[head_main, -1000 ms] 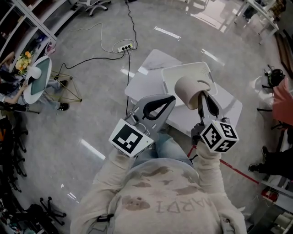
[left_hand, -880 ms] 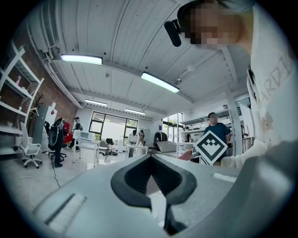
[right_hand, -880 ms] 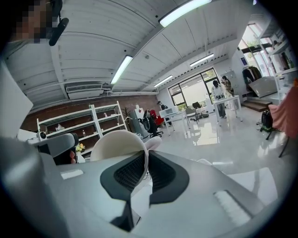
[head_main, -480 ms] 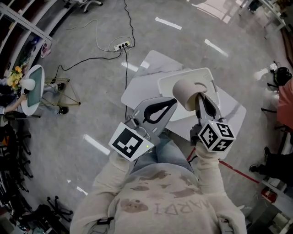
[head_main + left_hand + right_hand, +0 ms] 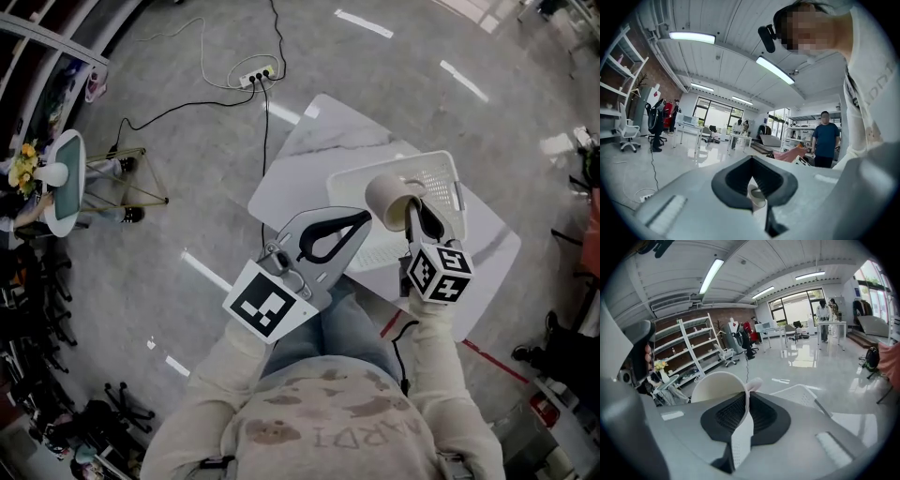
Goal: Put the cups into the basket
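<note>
Your right gripper (image 5: 415, 208) was clenched on the cream cup (image 5: 389, 195); in the right gripper view the two black pads of that gripper (image 5: 744, 401) pinched the cup's wall (image 5: 717, 387) at the rim, one pad inside the mouth and one outside, and the cup's handle (image 5: 753, 382) stuck out just beside the jaw tips; the cup's open mouth faced back toward the gripper's camera, so the cup was tipped rather than upright; from the head view you held it raised over the white perforated basket (image 5: 442, 176), above the basket's left part, and whether it touched the basket's rim could not be told; the basket sat on the white table (image 5: 309, 159), toward the table's right side, and the same basket (image 5: 801, 394) showed beyond the jaws in the right gripper view; your left gripper (image 5: 359, 218) was clenched on nothing, its tips meeting and its pads leaving a loop-shaped opening behind them; in the left gripper view those tips (image 5: 751, 161) were together, and a small pale round rim showed through the opening, too small to name with certainty; the left gripper was just left of the cup and over the table's near edge; a power strip (image 5: 255, 78) with its cable lay on the grey floor beyond the table
</note>
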The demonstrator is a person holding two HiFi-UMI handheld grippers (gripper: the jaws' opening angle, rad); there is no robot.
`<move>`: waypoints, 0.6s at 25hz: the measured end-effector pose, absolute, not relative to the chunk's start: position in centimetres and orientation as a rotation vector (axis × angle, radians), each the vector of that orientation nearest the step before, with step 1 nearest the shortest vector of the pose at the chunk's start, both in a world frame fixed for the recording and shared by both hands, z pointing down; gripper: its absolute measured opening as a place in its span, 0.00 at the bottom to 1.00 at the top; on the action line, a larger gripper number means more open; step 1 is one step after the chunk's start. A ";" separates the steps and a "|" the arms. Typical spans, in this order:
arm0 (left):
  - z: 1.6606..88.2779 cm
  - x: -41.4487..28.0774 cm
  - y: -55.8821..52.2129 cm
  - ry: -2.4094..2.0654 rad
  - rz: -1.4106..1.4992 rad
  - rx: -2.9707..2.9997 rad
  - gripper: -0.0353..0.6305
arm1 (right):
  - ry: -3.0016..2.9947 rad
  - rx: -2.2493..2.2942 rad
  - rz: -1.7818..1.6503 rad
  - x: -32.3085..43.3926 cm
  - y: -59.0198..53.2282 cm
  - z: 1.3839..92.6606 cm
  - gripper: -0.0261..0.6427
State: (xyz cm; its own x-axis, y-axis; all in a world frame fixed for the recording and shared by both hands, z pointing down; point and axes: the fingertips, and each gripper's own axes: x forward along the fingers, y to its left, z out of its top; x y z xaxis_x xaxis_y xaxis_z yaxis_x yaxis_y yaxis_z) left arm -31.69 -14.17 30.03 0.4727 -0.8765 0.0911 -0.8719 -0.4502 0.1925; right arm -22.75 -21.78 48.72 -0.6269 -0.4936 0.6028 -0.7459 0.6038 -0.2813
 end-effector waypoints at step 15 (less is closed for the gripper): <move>38.1 -33.5 -18.6 -1.496 -0.007 2.359 0.05 | -2.155 0.665 0.510 -25.5 -23.5 64.7 0.11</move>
